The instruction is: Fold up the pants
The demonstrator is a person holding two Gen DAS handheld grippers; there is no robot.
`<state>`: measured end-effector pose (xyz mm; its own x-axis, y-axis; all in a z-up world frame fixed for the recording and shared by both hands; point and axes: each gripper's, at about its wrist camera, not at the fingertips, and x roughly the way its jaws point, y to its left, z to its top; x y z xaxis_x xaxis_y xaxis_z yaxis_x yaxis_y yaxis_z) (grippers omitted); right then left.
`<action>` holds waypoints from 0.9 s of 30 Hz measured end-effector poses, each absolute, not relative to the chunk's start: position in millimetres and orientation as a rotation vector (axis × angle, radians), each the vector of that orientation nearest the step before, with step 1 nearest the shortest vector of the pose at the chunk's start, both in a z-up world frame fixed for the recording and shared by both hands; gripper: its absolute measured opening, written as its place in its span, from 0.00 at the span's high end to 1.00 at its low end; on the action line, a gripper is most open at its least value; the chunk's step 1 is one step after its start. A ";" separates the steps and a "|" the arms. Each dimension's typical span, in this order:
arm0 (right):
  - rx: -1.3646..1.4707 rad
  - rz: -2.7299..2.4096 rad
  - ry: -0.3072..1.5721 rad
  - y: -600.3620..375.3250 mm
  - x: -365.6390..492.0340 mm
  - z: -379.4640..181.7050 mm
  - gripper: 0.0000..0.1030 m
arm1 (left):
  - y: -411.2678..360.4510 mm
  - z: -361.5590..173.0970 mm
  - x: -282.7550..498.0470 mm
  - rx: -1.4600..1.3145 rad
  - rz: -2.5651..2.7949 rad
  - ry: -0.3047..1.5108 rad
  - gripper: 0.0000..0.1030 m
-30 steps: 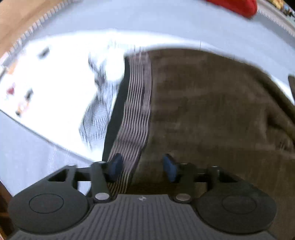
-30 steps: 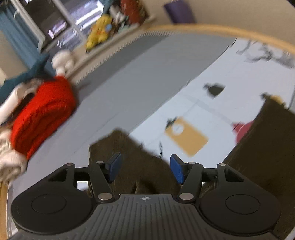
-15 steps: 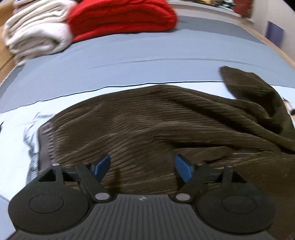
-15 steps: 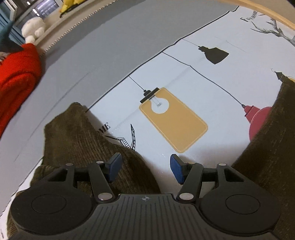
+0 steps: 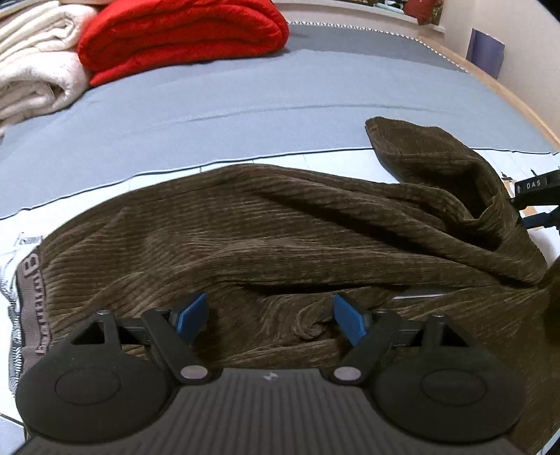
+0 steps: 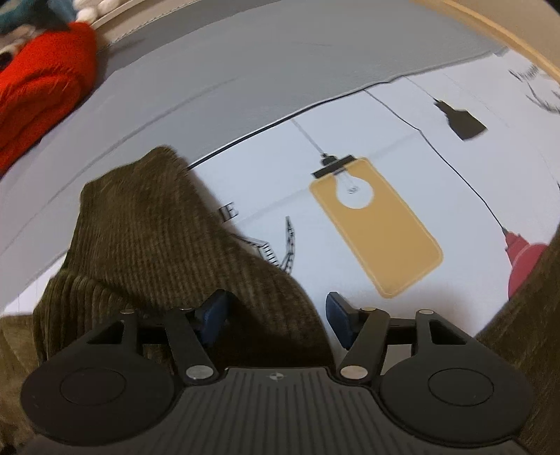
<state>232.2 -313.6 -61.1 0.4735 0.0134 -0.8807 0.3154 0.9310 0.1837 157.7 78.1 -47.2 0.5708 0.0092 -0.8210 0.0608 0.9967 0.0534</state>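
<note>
Left gripper (image 5: 268, 316): my jaws stand wide apart with nothing pinched; they have just been opening, and only rumpled cloth lies in the gap beneath them, no pad pressing on it.
Right gripper (image 6: 276, 320): my jaws are parted too, gripping nothing; a fold of the cloth reaches up between them from the left pad's side, while bare printed sheet shows before the right pad.
Pants (image 5: 280, 227): brown corduroy, spread crosswise ahead of my left jaws and running under them; the cloth is creased, with a small twist just inside the right pad.
Waistband (image 5: 29, 280): out past my left jaws' left pad, a lettered elastic band at the pants' end.
Leg end (image 5: 430, 154): far ahead and to the right of my left jaws, heaped up with its hem open. In the right wrist view the same brown cloth (image 6: 147, 238) rises ahead and left of my right jaws.
Printed sheet (image 6: 350, 147): pale, with a yellow lamp tag (image 6: 378, 238) drawn on it ahead of my right jaws' right pad; the pants lie on it.
Grey cover (image 5: 245, 105): beyond the sheet's dark edge, ahead of both jaws.
Red blanket (image 5: 182, 31): folded, far ahead and left of my left jaws.
Cream blanket (image 5: 35, 70): folded, touching the red one on its left.
</note>
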 end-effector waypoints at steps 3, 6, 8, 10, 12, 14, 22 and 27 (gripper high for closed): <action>0.242 -0.166 1.076 -302.0 232.5 -59.4 0.44 | 79.3 -45.4 161.3 0.074 -0.043 0.966 0.19; 0.190 -0.161 1.091 -300.4 233.0 -59.5 0.77 | 83.0 -45.9 167.5 0.065 -0.044 0.964 0.19; 0.199 -0.157 1.082 -304.1 231.6 -57.9 0.88 | 86.6 -46.4 170.6 0.055 -0.038 0.972 0.19; 0.227 -0.158 1.074 -307.4 229.8 -50.0 0.89 | 90.2 -46.1 173.2 0.040 -0.034 0.978 0.19; 0.228 -0.149 1.030 -306.0 225.7 -32.7 0.89 | 93.9 -44.6 175.1 0.025 -0.030 0.978 0.19; 0.237 -0.114 0.985 -302.6 220.4 -14.4 0.89 | 97.0 -42.4 176.3 0.018 -0.027 0.974 0.19; 0.016 0.413 0.889 -229.7 169.7 31.4 0.90 | 100.0 -48.8 176.7 0.027 -0.007 0.990 0.19; -0.245 0.608 0.987 -176.7 141.2 -2.4 0.89 | 100.4 -51.2 178.6 0.017 0.002 0.997 0.18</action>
